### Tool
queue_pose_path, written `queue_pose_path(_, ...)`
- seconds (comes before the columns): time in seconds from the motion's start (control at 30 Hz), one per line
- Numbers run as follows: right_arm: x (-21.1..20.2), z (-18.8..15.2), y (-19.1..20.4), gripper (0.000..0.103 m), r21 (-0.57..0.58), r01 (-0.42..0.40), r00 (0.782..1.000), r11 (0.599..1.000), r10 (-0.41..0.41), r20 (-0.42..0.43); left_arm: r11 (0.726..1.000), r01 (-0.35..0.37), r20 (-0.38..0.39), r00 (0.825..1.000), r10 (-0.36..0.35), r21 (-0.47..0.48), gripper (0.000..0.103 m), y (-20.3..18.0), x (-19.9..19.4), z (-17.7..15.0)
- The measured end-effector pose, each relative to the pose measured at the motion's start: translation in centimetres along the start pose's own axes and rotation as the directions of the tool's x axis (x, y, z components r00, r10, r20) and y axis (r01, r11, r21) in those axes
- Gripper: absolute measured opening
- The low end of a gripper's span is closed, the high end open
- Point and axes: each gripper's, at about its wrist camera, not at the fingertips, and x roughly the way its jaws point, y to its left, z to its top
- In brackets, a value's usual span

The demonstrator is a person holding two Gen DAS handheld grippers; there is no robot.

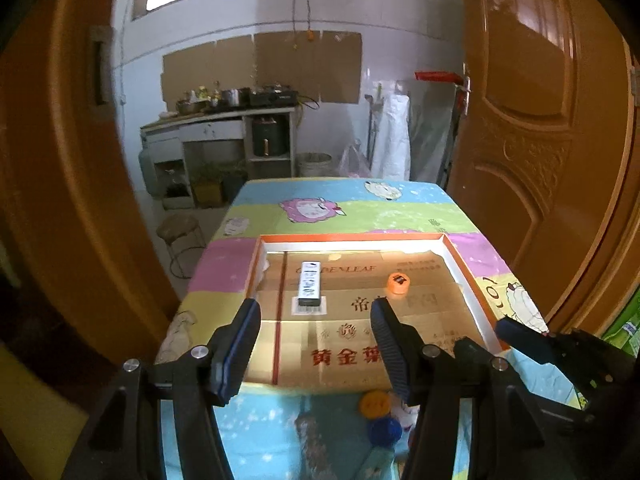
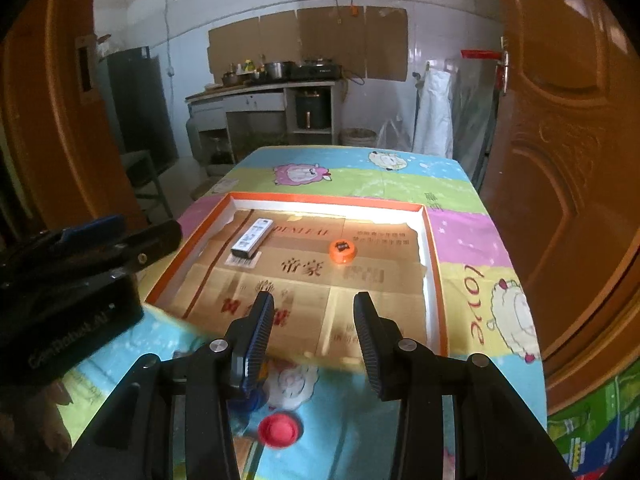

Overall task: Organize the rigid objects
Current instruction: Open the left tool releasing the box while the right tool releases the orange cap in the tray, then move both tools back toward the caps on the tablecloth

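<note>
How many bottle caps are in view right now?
4. An orange cap lies in the tray; a yellow cap, blue cap and red cap lie outside on the cloth. Others may be hidden.

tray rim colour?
Orange outside, white inside wall, on the tray; clearest in the right wrist view.

Your worktop (image 2: 460, 240) wears pastel stripes with cartoon sheep; the tray (image 2: 434, 276) is orange-rimmed, white-walled, holding an orange cap (image 2: 342, 251); a red cap (image 2: 279, 429) lies nearer.
</note>
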Motion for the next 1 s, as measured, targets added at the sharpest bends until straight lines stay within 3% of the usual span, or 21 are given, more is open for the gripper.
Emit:
queue_pose_path(0.5,-5.6,-3.2,1.5,0.043,-0.017,0.012,1.000,1.000,-0.011,0.023,0.999,-0.050,0.094,0.994,0.051,-0.017,0.057,1.0,-7.5,-2.7)
queue_pose_path(1.0,-10.0,-5.7,2.8,0.043,-0.045,0.017,0.999,0.999,-0.015,0.048,0.997,-0.059,0.116,0.991,0.065,-0.054,0.057,3.0,-12.1,-6.0)
